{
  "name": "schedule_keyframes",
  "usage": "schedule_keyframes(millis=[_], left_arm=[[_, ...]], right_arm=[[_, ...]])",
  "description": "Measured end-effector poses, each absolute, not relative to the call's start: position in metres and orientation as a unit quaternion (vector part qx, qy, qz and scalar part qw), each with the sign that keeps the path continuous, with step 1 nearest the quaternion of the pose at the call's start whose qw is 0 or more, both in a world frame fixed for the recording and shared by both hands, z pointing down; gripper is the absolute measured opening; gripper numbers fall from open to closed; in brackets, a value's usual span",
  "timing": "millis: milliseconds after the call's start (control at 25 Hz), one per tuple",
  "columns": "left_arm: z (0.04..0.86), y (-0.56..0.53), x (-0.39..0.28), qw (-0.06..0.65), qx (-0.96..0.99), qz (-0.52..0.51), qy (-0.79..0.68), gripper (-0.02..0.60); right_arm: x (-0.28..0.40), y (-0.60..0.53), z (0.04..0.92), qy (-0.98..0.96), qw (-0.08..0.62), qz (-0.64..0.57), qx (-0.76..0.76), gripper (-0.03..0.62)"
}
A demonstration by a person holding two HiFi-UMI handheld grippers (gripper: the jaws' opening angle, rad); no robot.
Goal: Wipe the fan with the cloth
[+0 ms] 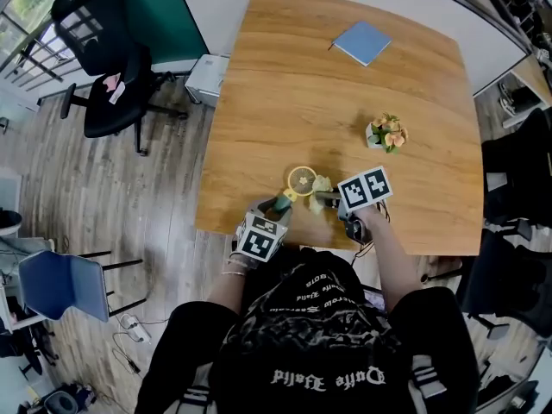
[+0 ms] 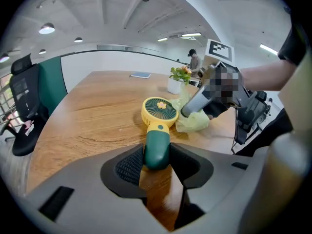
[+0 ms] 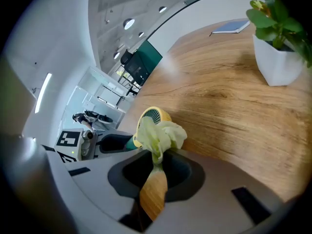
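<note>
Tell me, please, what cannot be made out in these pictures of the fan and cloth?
- Head view: whether the cloth touches the fan; both are too small.
- Right gripper view: most of the fan's grille, hidden by the cloth.
- Left gripper view: part of the right gripper, blurred over by a patch.

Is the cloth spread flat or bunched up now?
Bunched up: the cloth bulges crumpled from the right tongs, pinched at one end.

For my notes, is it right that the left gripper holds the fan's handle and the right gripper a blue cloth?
No: the cloth is pale yellow-green, not blue, as the right gripper view shows; the rest holds.
</note>
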State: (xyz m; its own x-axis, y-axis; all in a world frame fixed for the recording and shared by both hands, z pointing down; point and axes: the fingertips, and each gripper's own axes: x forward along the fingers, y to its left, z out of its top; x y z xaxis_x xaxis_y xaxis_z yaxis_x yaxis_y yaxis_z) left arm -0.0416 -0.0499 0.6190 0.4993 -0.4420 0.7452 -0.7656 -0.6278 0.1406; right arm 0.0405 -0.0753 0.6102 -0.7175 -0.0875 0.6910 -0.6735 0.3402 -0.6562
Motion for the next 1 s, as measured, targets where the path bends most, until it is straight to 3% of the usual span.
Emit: schedule_keyframes(millis=[1000], left_arm=[[0.62,-0.036,-0.029,0.255,0.848,0.379,-0.269,0.196]], right_arm=[[-0.018,-0.035,0.615,-0.847,0.42,0.301,0.127,0.06]])
